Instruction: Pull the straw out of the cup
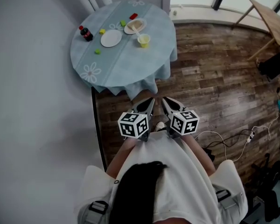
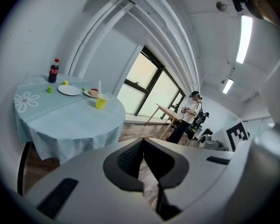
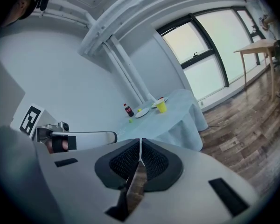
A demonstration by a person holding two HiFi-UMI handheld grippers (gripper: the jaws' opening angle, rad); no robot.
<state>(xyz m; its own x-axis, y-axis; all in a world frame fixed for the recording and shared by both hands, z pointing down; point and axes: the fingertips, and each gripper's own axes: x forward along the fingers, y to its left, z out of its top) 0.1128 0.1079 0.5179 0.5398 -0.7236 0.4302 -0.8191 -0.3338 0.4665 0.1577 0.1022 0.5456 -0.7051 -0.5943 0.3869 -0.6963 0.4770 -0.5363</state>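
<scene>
A yellow cup (image 1: 143, 41) with a white straw (image 1: 138, 33) stands on the round table (image 1: 126, 69) with a light-blue cloth, far ahead of me. Both grippers are held close together in front of my body, above the wooden floor and short of the table's near edge. The left gripper (image 1: 150, 101) and the right gripper (image 1: 164, 101) are both shut with nothing between their pads. In the left gripper view the cup (image 2: 101, 101) and its straw (image 2: 99, 88) are small and distant beyond the left gripper (image 2: 142, 142). The right gripper (image 3: 140, 146) faces the cup (image 3: 161, 107) from afar.
On the table are a cola bottle (image 1: 86, 33), a white plate (image 1: 111, 38), a plate with food (image 1: 135, 26) and small yellow and green pieces. A grey wall runs along the left. A wooden table (image 1: 269, 17) stands at the far right, cables (image 1: 233, 139) lie on the floor, and a person (image 2: 192, 110) stands far off.
</scene>
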